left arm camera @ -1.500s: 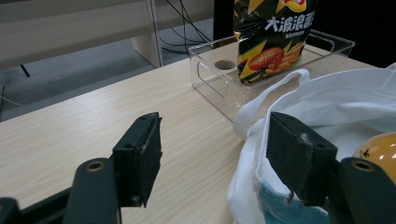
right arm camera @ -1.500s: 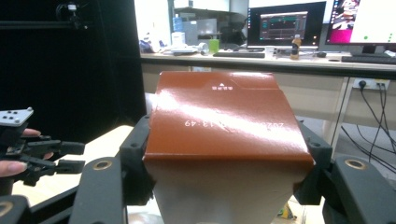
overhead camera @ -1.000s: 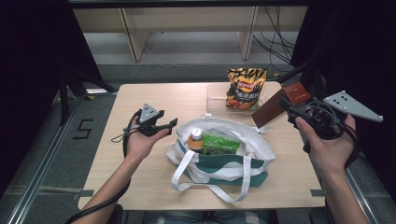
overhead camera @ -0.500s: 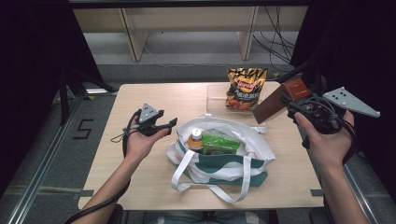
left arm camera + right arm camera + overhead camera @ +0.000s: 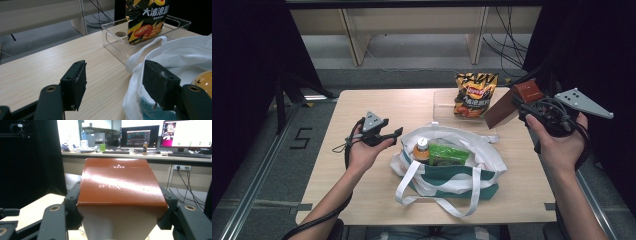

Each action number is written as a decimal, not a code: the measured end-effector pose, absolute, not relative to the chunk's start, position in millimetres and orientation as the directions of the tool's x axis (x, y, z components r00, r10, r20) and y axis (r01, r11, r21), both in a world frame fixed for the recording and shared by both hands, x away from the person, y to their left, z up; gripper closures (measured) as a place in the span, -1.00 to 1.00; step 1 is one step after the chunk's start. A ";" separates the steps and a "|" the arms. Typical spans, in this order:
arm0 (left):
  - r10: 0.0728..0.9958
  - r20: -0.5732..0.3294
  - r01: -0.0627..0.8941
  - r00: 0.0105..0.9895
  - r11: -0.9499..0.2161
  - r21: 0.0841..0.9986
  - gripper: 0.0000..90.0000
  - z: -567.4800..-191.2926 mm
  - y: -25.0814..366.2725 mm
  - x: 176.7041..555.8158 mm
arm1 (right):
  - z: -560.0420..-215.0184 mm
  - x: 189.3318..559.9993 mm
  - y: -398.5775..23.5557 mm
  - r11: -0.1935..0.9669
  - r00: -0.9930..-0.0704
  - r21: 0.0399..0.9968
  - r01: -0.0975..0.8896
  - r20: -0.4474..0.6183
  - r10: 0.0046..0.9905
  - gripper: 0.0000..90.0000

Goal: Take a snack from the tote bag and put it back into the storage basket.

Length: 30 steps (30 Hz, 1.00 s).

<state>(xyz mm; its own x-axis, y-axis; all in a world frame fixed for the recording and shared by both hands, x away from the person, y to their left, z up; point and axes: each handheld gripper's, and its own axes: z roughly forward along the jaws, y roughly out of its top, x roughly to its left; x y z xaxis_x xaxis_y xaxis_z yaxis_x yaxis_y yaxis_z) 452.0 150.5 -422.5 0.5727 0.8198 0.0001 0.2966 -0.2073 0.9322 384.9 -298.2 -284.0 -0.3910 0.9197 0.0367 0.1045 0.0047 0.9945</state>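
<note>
Jaws of the right gripper (image 5: 518, 107) stand wide and clamp a brown box (image 5: 512, 102) between them: in the right gripper view the pads press on both flanks of the box (image 5: 120, 185), whose glossy top face carries small white print and slopes away from the camera. In the high view the box is held in the air, tilted, above the right rear part of the table (image 5: 377, 102), just beside a bag of chips (image 5: 474, 94) that stands in a clear plastic tray (image 5: 443, 104). The right hand (image 5: 559, 145) grips the tool from below, its grey three-cornered plate reaching out past the table's right edge. The left gripper (image 5: 396, 134) is released, with nothing between its pads; it is held by the left hand (image 5: 364, 150) just left of a white tote bag (image 5: 452, 170), its jaws pointing toward the bag's rim. In the left gripper view one pad sits over bare wood and the other over the white cloth of the bag (image 5: 175, 57), though I cannot tell whether it touches it. Inside the bag lie an orange-capped bottle (image 5: 422, 149) and a green packet (image 5: 448, 154), side by side. The table is light wood; around it are grey floor, dark curtains at both sides and a wooden shelf frame with loose cables at the back. Behind the box, the right gripper view shows a long desk with lit monitors.
</note>
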 end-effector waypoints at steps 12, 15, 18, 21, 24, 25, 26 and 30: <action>0.821 0.001 0.293 0.570 -0.205 0.934 -0.22 -421.0 152.8 452.4 | -284.8 394.9 -299.2 -0.005 -0.377 0.994 0.113 0.048 0.925 -0.13; 0.825 0.004 0.294 0.566 -0.206 0.933 -0.22 -420.8 153.1 452.1 | -286.1 397.9 -299.2 -0.008 -0.369 0.994 0.111 0.049 0.928 -0.13; 0.824 0.003 0.295 0.566 -0.206 0.933 -0.22 -420.7 153.0 451.8 | -286.7 401.5 -299.9 -0.005 -0.362 0.994 0.112 0.046 0.931 -0.13; 0.824 0.004 0.293 0.566 -0.206 0.933 -0.22 -420.3 152.9 451.7 | -286.8 403.7 -299.7 -0.011 -0.359 0.993 0.116 0.053 0.932 -0.13; 0.825 0.002 0.293 0.566 -0.203 0.934 -0.22 -420.3 152.9 451.9 | -287.1 406.4 -299.5 -0.015 -0.354 0.993 0.114 0.055 0.934 -0.13; 0.825 0.003 0.293 0.566 -0.204 0.934 -0.22 -420.4 153.0 452.0 | -286.7 408.1 -299.9 -0.002 -0.356 0.993 0.118 0.045 0.933 -0.13; 0.824 0.004 0.293 0.566 -0.205 0.934 -0.22 -420.5 153.2 452.0 | -286.6 409.0 -300.0 0.003 -0.355 0.993 0.118 0.040 0.934 -0.13; 0.826 0.003 0.292 0.564 -0.204 0.934 -0.22 -420.2 153.7 451.8 | -286.5 411.9 -299.4 -0.007 -0.350 0.992 0.123 0.050 0.936 -0.13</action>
